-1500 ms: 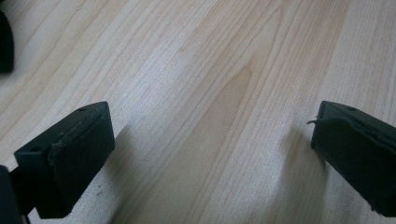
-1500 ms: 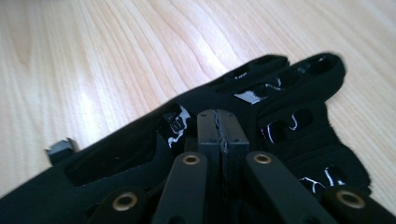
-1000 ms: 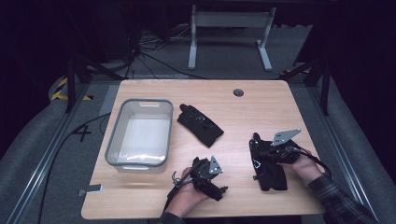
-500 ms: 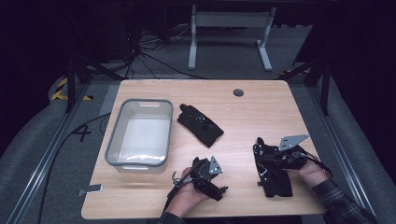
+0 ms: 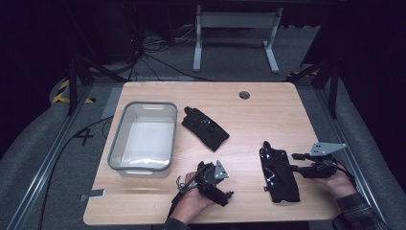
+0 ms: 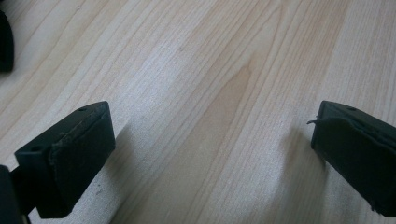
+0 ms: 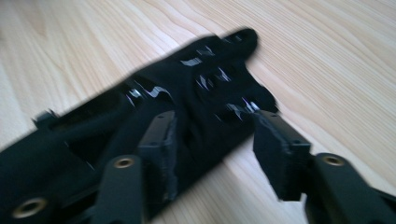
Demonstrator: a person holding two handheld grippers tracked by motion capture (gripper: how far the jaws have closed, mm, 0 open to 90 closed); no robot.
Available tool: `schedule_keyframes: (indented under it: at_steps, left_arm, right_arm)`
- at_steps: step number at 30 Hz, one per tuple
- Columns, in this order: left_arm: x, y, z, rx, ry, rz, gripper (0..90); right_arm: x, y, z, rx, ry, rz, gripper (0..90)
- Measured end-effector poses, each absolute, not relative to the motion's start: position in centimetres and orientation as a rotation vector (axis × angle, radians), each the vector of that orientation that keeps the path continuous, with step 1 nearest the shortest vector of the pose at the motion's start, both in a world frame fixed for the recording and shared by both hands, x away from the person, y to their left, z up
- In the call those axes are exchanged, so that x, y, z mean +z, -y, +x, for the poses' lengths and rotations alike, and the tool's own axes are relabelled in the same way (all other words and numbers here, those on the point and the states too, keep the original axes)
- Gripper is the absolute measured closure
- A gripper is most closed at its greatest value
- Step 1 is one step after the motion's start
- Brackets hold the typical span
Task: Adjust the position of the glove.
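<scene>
The right gripper has just been opening, releasing the black glove onto the table; left gripper open, idle.

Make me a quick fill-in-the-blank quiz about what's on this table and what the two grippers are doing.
1. The table holds ____ black gloves.
2. The clear plastic bin stands to the ____ of the far glove in the high view.
3. The right gripper, its jaws just opening, sits beside the near glove, which lies ____ on the table.
4. Between the left gripper jaws there is only bare ____.

Missing words: two; left; flat; wood
</scene>
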State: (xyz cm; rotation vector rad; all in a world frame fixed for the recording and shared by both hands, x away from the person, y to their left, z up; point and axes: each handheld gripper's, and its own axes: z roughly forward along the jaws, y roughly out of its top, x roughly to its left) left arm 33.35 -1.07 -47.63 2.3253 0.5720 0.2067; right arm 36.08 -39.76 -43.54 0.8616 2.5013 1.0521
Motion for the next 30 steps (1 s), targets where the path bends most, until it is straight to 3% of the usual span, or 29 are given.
schedule_keyframes:
  at_steps: [10, 14, 17, 21, 28, 30]
  left_arm:
    - [-47.5, 1.1, 33.4, 0.212, -0.568, 2.337, 0.9]
    - [-47.1, 1.1, 33.4, 0.205, -0.583, 2.345, 7.2]
    - [-46.8, 0.9, 33.5, 0.214, -0.597, 2.348, 18.0]
    - [-46.4, 0.9, 33.7, 0.218, -0.619, 2.343, 39.0]
    - [-44.6, 1.0, 36.2, 0.200, -0.736, 2.291, 84.9]
    - [-44.4, 1.1, 37.0, 0.191, -0.760, 2.283, 89.7]
  right_arm:
    - [-45.8, 42.8, 34.4, 0.999, -2.430, 1.012, 19.2]
    - [-46.3, 42.9, 34.2, 0.995, -2.423, 1.031, 15.5]
    - [-46.6, 43.0, 34.1, 1.024, -2.405, 1.024, 12.7]
    - [-46.7, 43.0, 34.1, 1.026, -2.405, 1.022, 12.5]
    - [-46.7, 42.9, 34.1, 1.026, -2.405, 1.022, 12.5]
    - [-46.7, 42.9, 34.1, 1.025, -2.405, 1.023, 12.5]
